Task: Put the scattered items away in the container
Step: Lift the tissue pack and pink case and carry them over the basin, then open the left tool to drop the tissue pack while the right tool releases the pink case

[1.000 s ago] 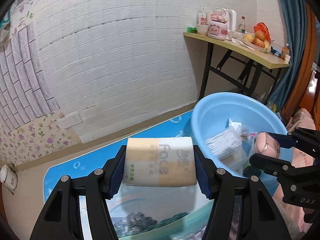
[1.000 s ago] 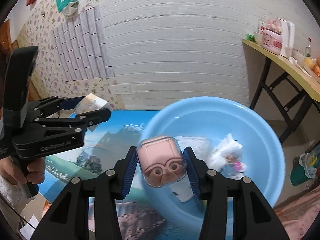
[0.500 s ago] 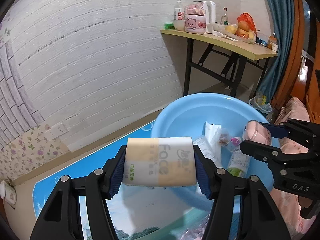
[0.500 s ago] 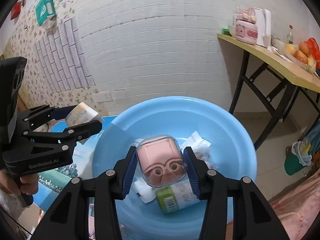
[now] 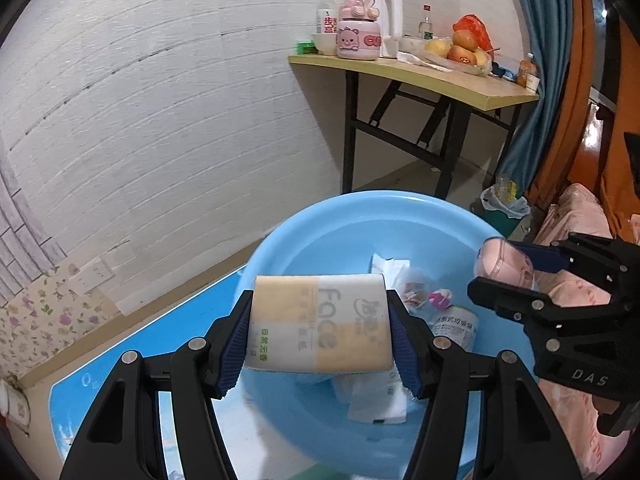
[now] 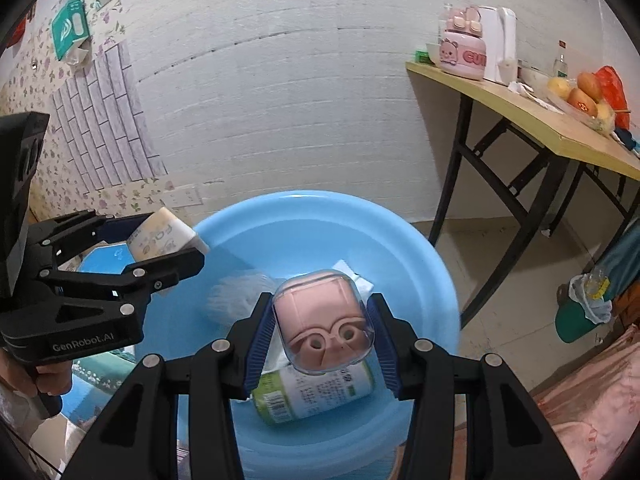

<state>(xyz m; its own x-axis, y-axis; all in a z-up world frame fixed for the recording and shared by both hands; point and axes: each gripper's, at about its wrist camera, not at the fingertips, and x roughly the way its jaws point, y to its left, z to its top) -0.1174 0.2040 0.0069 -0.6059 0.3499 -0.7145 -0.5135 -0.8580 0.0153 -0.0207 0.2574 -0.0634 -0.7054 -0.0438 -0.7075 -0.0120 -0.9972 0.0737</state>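
Observation:
My left gripper is shut on a pack of tissues, cream and white with "Face" printed on it, held over the near left part of the light blue basin. My right gripper is shut on a pink earbud case in a clear cover, above the basin. Inside the basin lie a green-labelled can, white packets and a small wrapped toy. The left wrist view shows the right gripper with the pink case at the basin's right side.
The basin sits on a blue printed mat. A folding table by the white brick wall carries a pink jar, a kettle, bottles and fruit. A pink-covered bed lies at the right. A hand grips the left tool's handle.
Both grippers have travelled from the mat side to over the basin, each carrying its item. The basin now fills the middle of both views and the can shows under the pink case.

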